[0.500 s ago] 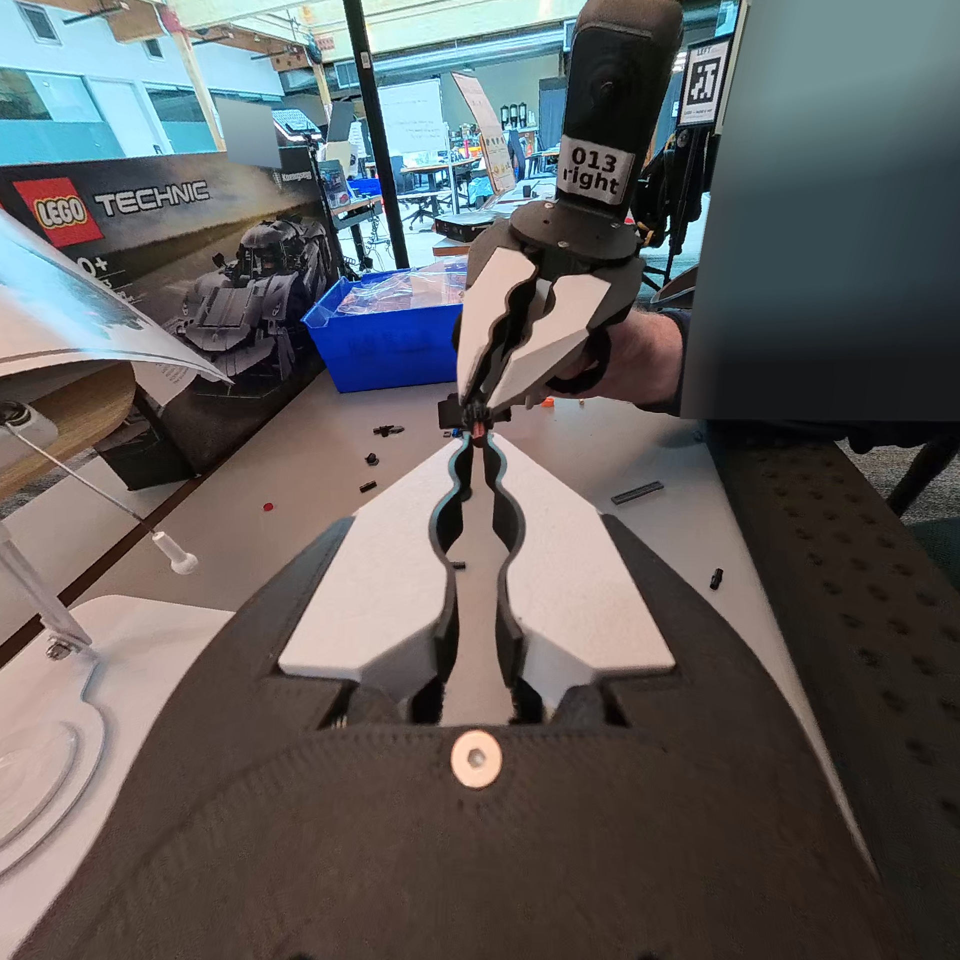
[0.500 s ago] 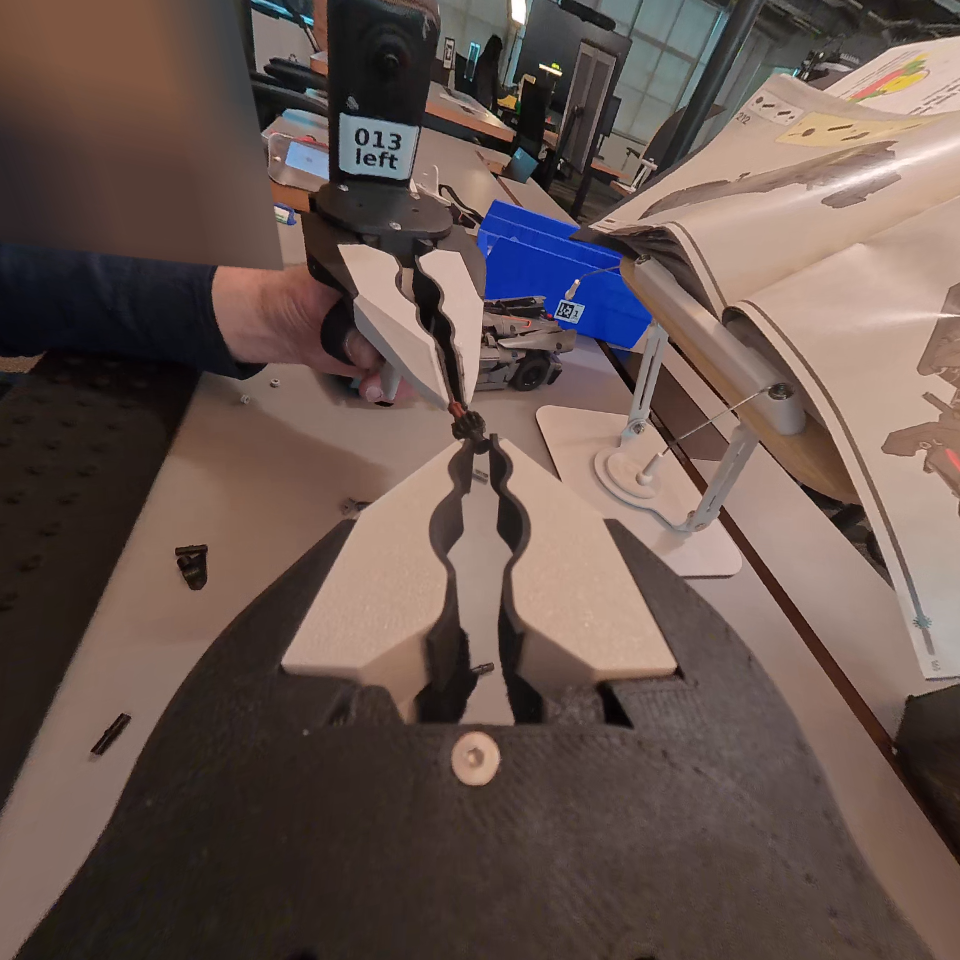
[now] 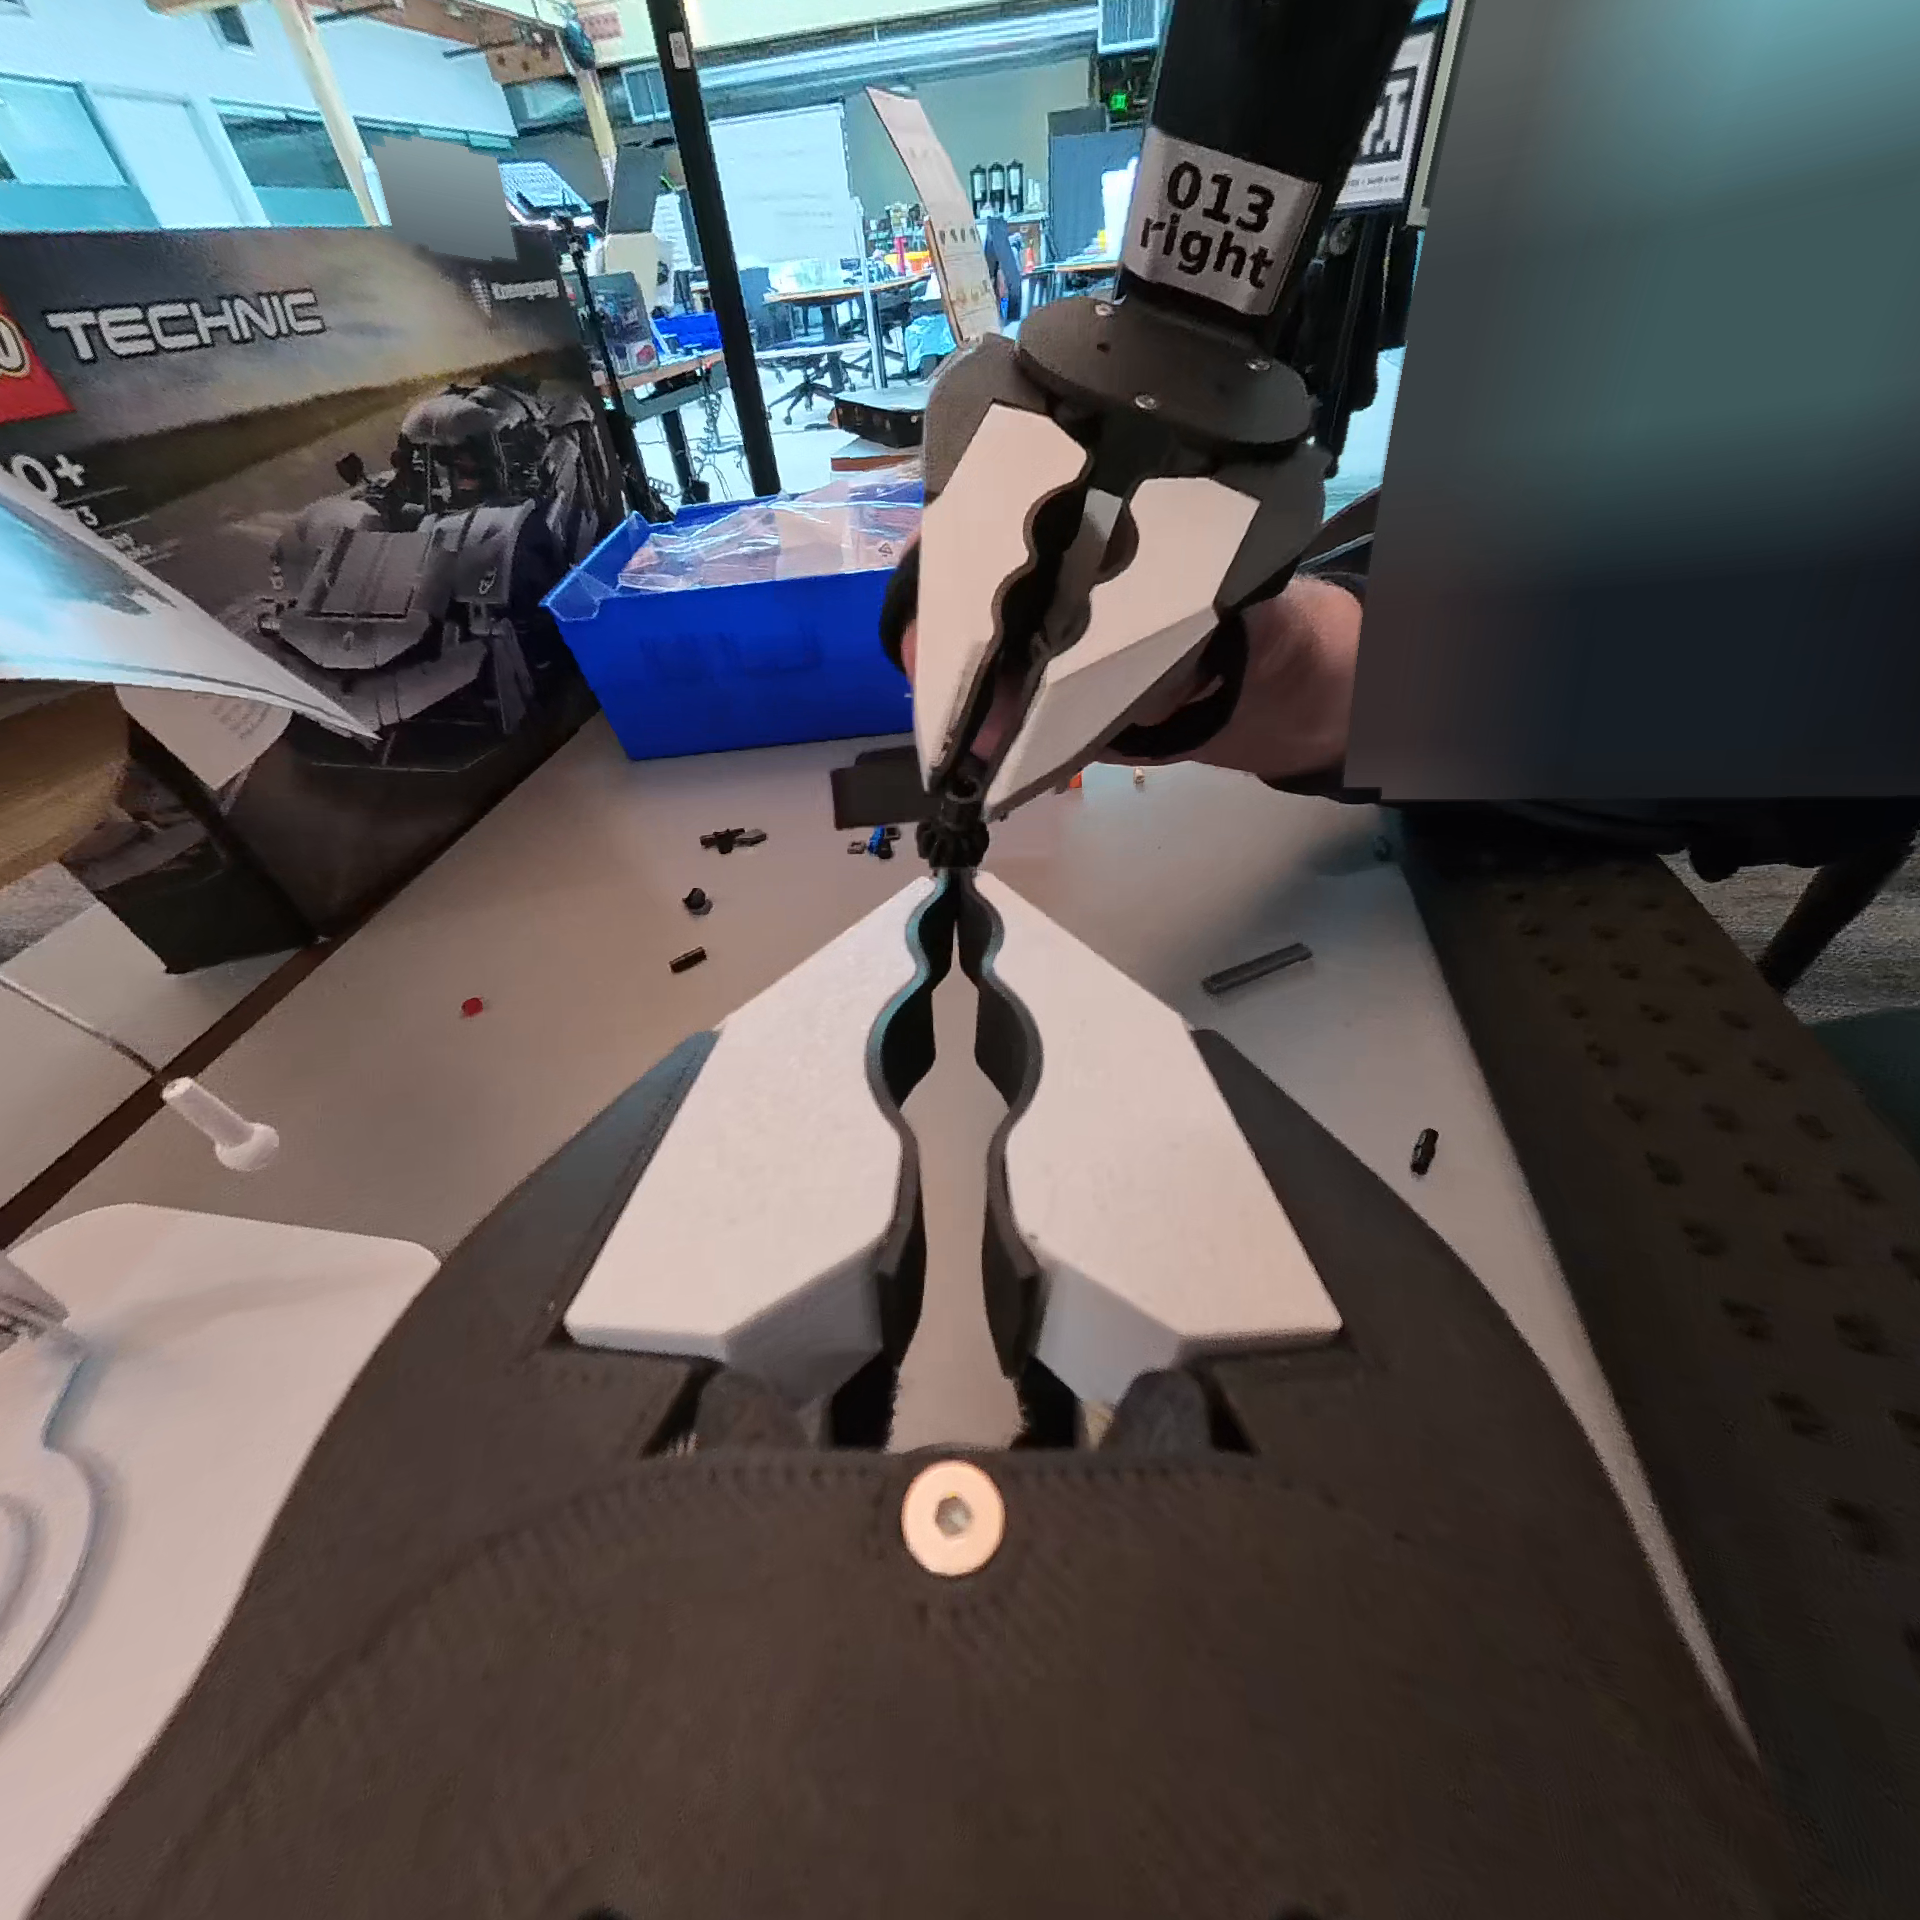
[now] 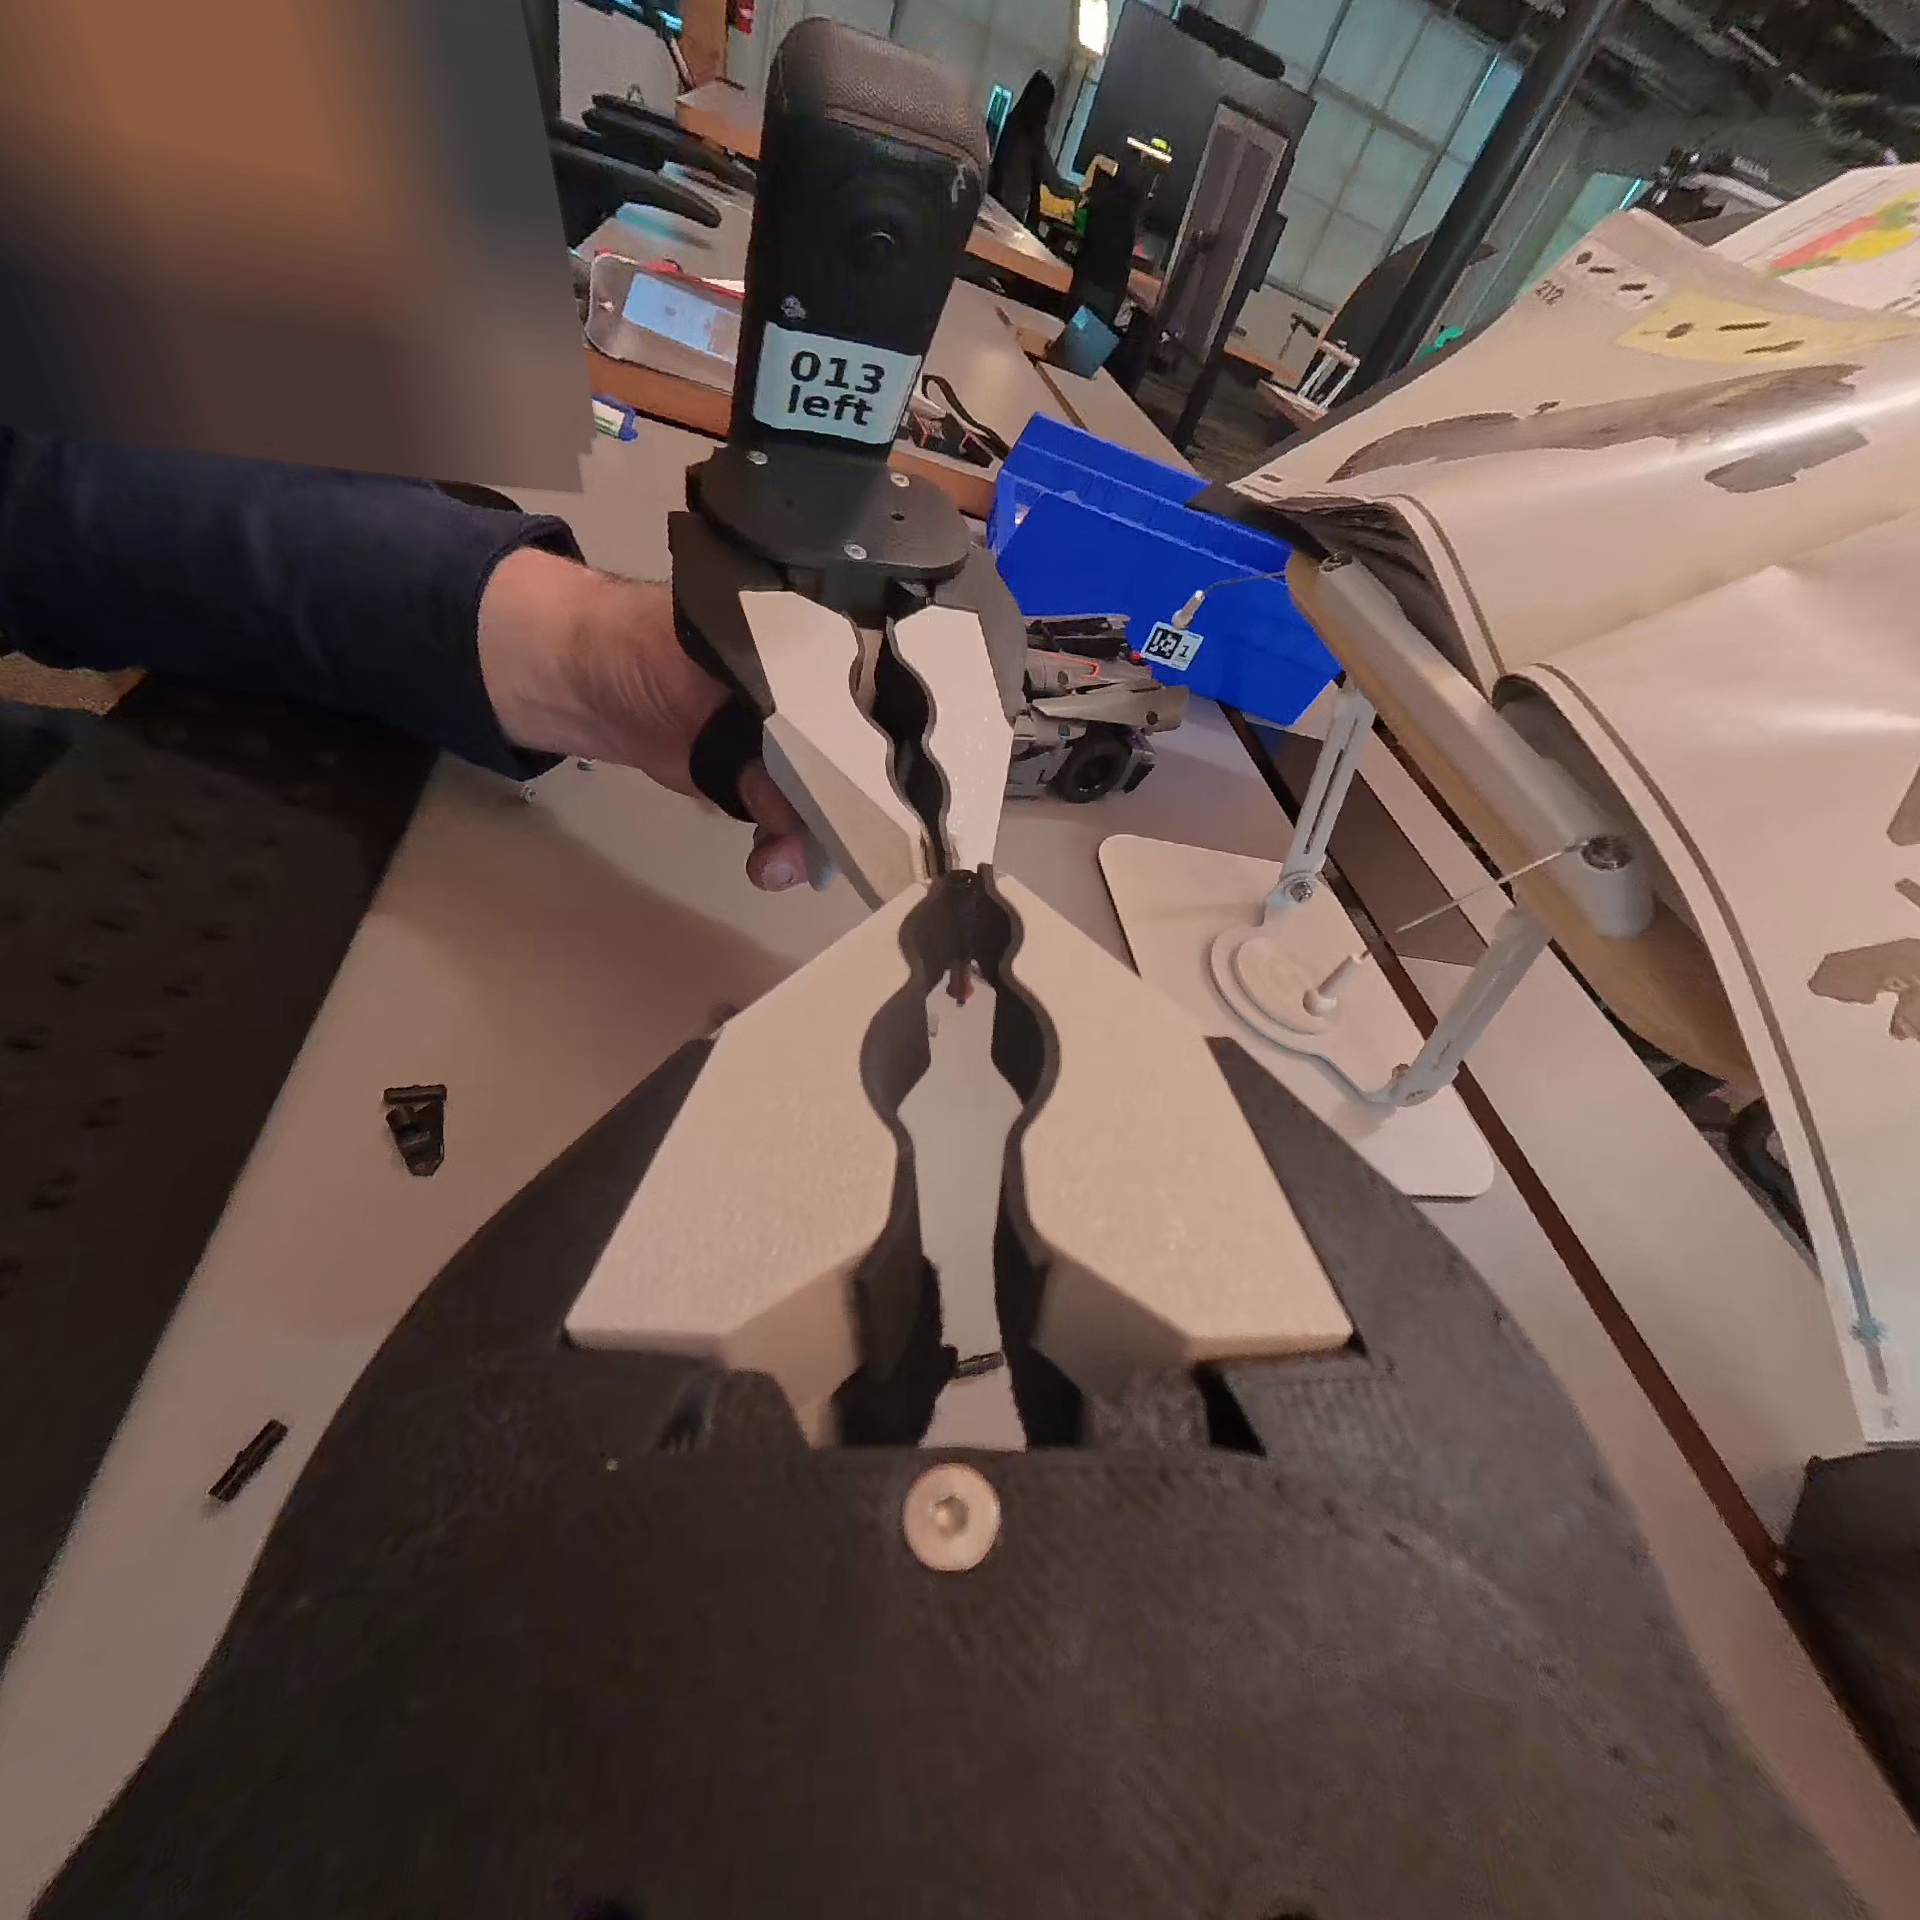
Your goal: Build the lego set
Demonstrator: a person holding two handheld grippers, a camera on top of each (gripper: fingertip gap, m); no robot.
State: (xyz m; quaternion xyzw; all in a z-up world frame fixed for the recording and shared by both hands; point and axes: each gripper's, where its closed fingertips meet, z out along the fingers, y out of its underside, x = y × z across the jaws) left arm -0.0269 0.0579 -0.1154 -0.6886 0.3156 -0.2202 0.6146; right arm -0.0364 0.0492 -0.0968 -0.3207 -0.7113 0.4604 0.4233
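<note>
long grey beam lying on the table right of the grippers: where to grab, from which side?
Grip the grey beam at mid-length, across its narrow width, coming straight down from above. It lies flat on the table, long and thin, with bare surface on both long sides, so fingers can straddle it. Both grippers look shut on the small black gear piece, so one must let go first.

place: open-plan workshop/lab | cues: desk rows (image 4: 1018, 260); office chairs (image 3: 821, 379); blue parts bin (image 3: 727, 665)
</note>
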